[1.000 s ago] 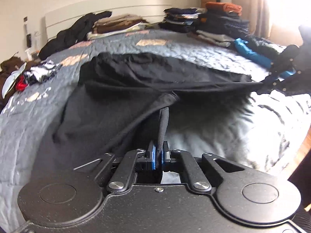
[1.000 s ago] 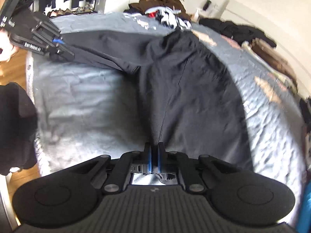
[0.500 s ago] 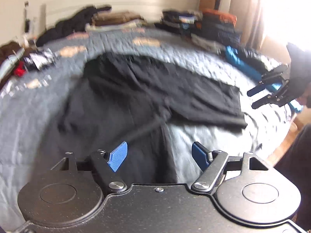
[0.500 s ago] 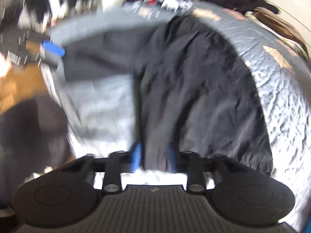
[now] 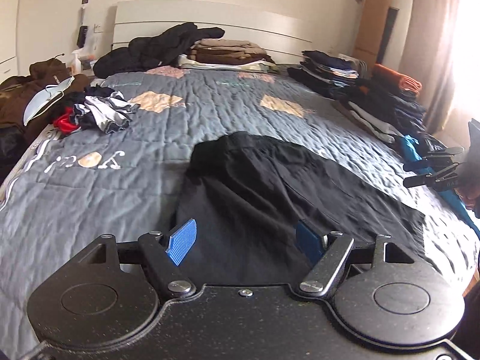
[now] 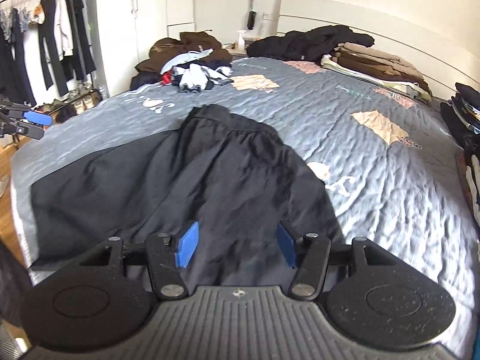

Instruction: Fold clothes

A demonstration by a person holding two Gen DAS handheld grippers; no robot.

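We find the black trousers lying flat on the grey quilt of the bed, waistband toward the headboard. The left gripper and the right gripper both hover over the near hems, fingers spread, gripping nothing.

Matt black cloth trousers, quilted bedspread

A home bedroom is shown: a bed with white headboard, folded clothes stacked along its edge, and a garment rack beside a wardrobe.
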